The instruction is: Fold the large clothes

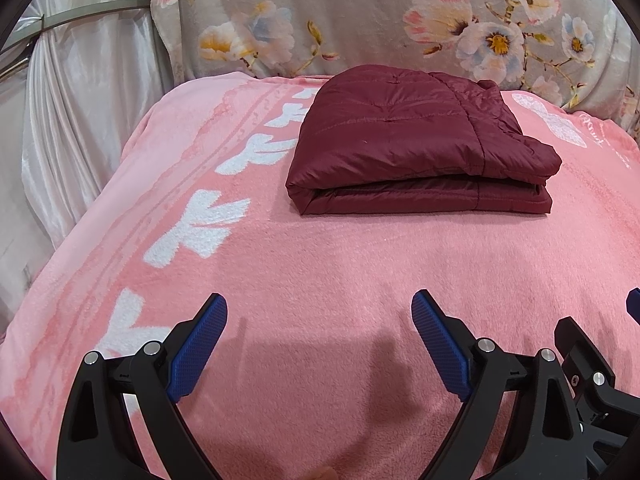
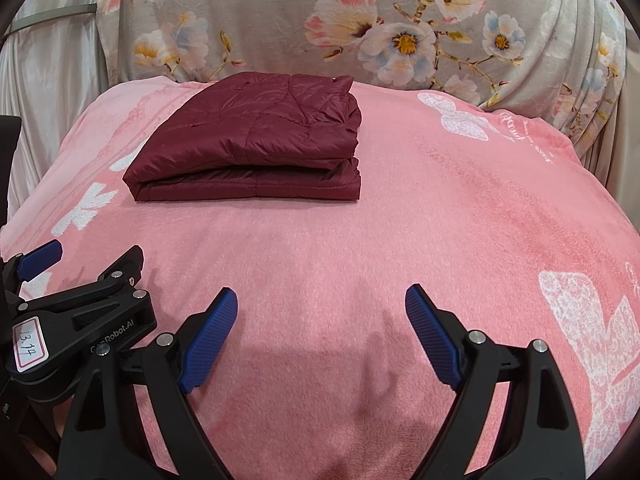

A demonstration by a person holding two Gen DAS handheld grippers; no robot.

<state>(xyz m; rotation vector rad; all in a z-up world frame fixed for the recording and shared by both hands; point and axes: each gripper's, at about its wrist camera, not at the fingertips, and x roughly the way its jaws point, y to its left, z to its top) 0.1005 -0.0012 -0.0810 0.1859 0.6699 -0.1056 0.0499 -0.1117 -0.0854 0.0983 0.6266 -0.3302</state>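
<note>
a dark red padded jacket lies folded into a thick, squarish bundle on a pink blanket, toward the far end of the bed and well away from both tools. its folded edge faces the cameras, with two layers showing one on top of the other, and the quilted top surface slopes up toward the back. from the left wrist view the bundle sits a little right of centre; from the right wrist view it sits left of centre. the left gripper hovers over the near part of the blanket with its jaws spread wide – nothing is between the blue ribbed pads, only bare pink fleece. the right gripper is in the same state, jaws wide apart and empty, just beside the left one (each tool shows at the edge of the other's view, and the left one carries a small white label with handwritten digits). the blanket has white butterfly shapes and some pale script printed on it, and both tools cast soft shadows on the fleece below them. behind the bed hangs a grey cloth with large pink, white and blue flowers, and to the left of it – a shiny pale curtain gathered in folds.
</note>
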